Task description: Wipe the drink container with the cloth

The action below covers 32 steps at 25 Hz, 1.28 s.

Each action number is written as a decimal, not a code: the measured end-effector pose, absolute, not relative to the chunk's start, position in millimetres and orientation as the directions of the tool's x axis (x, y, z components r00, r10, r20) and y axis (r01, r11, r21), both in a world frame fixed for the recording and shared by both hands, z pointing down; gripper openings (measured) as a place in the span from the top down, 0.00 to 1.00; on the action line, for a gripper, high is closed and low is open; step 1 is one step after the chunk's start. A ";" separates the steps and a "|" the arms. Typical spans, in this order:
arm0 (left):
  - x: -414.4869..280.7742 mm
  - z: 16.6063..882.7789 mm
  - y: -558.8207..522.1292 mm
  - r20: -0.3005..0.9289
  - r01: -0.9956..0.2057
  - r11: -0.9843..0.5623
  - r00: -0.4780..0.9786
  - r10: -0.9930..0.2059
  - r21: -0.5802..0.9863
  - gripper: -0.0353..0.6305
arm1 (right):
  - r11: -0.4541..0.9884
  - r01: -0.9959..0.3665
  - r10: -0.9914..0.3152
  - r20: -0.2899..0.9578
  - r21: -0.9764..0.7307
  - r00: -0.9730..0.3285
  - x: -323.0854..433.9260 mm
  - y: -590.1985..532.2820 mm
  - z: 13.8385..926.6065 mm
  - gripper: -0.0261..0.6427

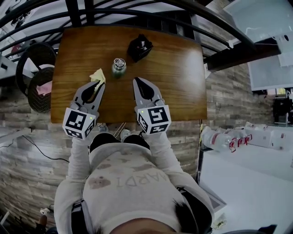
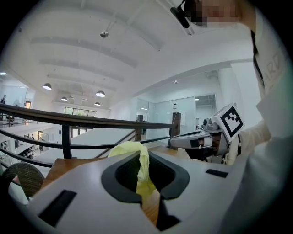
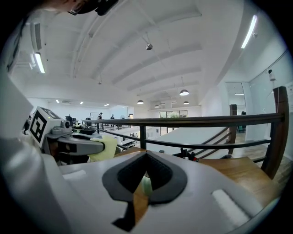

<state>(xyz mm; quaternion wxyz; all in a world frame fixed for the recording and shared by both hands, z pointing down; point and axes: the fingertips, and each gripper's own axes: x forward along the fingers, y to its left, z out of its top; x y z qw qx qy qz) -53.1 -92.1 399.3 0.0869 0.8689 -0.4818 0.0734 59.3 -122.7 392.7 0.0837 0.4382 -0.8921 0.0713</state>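
Note:
The drink container (image 1: 119, 67), a small greenish bottle with a silver top, stands upright on the wooden table (image 1: 183, 77). My left gripper (image 1: 98, 84) is shut on a yellow cloth (image 1: 97, 75), just left of the container. In the left gripper view the cloth (image 2: 137, 167) hangs pinched between the jaws of that gripper (image 2: 141, 153). My right gripper (image 1: 137, 81) is shut with nothing in it, just right of and nearer than the container. Through the gap behind the closed tips of the right gripper (image 3: 145, 154), a sliver of the container (image 3: 146, 185) shows; the left gripper (image 3: 78, 141) holds the cloth (image 3: 104, 148) at the left.
A black pouch-like object (image 1: 139, 47) lies behind the container. A dark metal railing (image 1: 137, 13) runs along the table's far edge. A round wicker chair (image 1: 39, 87) stands left of the table. White equipment (image 1: 229, 139) lies on the floor at the right.

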 end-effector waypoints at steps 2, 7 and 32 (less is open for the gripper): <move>-51.8 391.1 -84.1 0.190 -0.858 -0.508 0.512 -0.838 0.072 0.90 | 0.614 -0.789 -0.769 0.197 -0.040 -0.608 63.0 -115.0 386.1 0.94; -46.9 374.8 -70.6 0.151 -0.877 -0.476 0.479 -0.864 0.060 0.90 | 0.616 -0.787 -0.774 0.161 -0.031 -0.612 78.3 -104.2 371.2 0.94; -18.7 329.1 -13.6 0.055 -0.922 -0.386 0.386 -0.921 0.016 0.90 | 0.646 -0.763 -0.763 0.039 0.009 -0.645 125.0 -53.4 325.8 0.94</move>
